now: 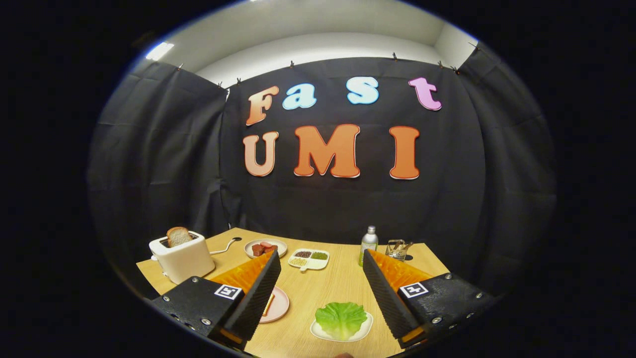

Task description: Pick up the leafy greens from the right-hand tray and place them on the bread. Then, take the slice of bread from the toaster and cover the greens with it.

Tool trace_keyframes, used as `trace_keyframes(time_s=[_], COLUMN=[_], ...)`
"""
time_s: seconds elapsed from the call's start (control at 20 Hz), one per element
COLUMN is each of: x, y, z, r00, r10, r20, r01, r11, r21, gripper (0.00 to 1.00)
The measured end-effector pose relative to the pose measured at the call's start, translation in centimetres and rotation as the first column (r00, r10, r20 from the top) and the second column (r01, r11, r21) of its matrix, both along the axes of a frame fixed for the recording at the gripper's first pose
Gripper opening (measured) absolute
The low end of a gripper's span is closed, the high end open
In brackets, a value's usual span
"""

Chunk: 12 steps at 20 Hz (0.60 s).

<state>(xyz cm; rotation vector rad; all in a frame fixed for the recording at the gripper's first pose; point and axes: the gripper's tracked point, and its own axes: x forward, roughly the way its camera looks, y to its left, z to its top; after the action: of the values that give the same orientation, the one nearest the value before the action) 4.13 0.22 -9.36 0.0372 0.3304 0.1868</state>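
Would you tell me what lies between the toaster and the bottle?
In the gripper view, a plate of red pieces and a divided dish lie between the toaster and bottle. The gripper is open.

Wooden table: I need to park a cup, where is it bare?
The open gripper frames the wooden table bare between the white divided dish and the green lettuce leaf. It is crowded around the silver bottle and wire basket.

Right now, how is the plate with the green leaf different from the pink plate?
The white tray carries the leafy greens and lies between the open hand-held gripper's fingers. The pink plate is round and partly hidden behind the left finger, with something orange at its edge. Both are flat on the wooden table.
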Motion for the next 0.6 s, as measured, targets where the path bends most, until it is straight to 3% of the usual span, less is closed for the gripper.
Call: trace_keyframes(time_s=[0.35, 0.6], x=[0.6, 0.2], y=[1.2, 1.8], z=[-5.2, -10.6], r00=[0.977, 0.905], r10=[0.093, 0.168], r20=[-0.194, -0.391], r01=[-0.093, -0.155], r11=[0.996, 0.986], r21=[0.005, 0.065], gripper=[0.99, 0.99])
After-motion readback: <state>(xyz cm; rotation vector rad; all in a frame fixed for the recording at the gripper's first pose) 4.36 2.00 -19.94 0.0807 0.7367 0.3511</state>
